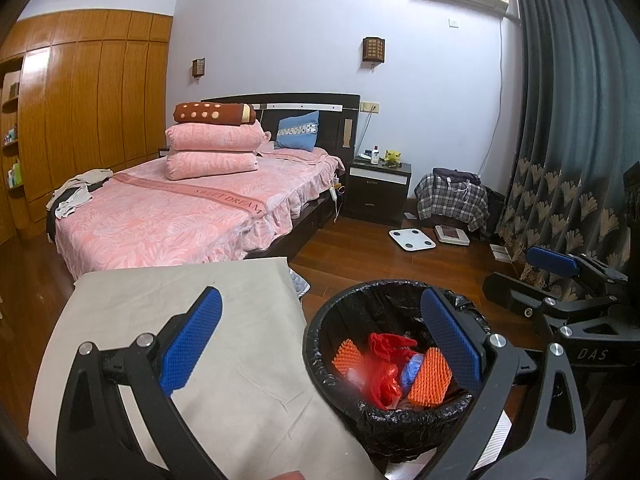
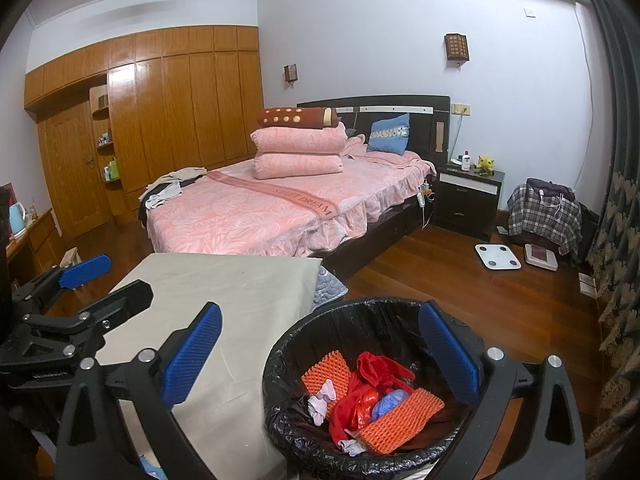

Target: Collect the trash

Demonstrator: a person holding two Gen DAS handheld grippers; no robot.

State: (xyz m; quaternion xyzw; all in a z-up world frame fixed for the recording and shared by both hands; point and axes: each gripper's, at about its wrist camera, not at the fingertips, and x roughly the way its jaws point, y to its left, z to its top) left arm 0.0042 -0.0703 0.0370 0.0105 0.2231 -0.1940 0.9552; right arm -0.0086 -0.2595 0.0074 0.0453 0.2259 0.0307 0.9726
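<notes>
Trash (image 2: 372,404) inside lined bin (image 2: 280,360)

We see the trash bin (image 2: 360,368) open-topped, its mouth unobstructed. The cloth-covered table (image 2: 224,292) crowds its left; bare wooden floor (image 2: 480,300) lies right.

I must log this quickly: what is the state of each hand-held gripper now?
Left hand-held gripper: open, holding nothing, above the table edge and the trash bin.
Right hand-held gripper: open, holding nothing.
</notes>
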